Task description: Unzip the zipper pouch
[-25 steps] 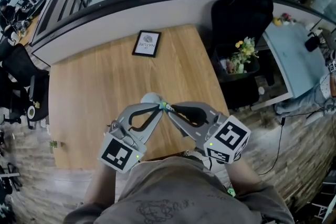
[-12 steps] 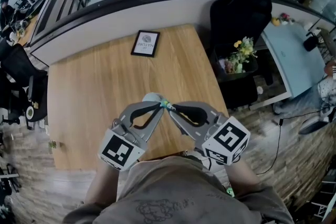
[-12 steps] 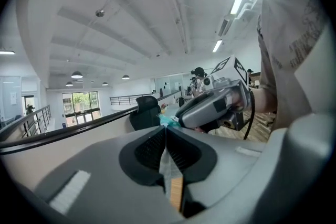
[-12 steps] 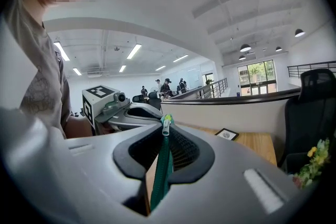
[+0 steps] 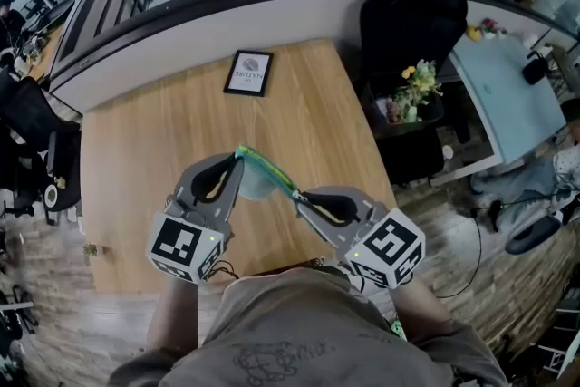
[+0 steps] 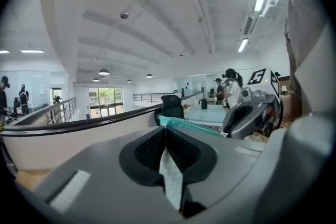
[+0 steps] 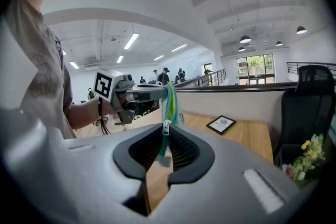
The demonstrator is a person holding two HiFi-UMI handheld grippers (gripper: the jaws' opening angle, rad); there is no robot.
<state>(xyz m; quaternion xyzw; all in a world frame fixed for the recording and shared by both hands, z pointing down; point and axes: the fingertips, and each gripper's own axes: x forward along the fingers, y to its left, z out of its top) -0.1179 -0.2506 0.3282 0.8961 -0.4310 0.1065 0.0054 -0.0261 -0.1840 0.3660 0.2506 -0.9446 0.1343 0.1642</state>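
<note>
**A:** What were the left tongs (image 5: 237, 155) doing?

**B:** They were clenched on one end of the pouch (image 5: 256, 184). In the left gripper view a pale strip of its fabric ran down between the two closed jaws.

**A:** And where was the pouch itself?

**B:** It hung in the air between the two pairs of tongs, over the wooden tabletop (image 5: 145, 140). Its green zipper (image 5: 269, 170) was stretched in a line from the tip of the left tongs across to the tip of the right ones.

**A:** What about the right tongs (image 5: 297, 197)?

**B:** They were clamped as well, on the zipper pull (image 7: 166, 127). In the right gripper view the little white pull sat right at the jaw tips, and the green band rose from it towards the left tongs.

**A:** Was anything else around?

**B:** A small framed picture (image 5: 248, 73) lay flat on the tabletop, well beyond the left tongs. Off to the right of the right tongs, past the tabletop's edge, stood a black chair (image 5: 415, 18) with a bunch of flowers (image 5: 413, 91) just in front of it.
</note>
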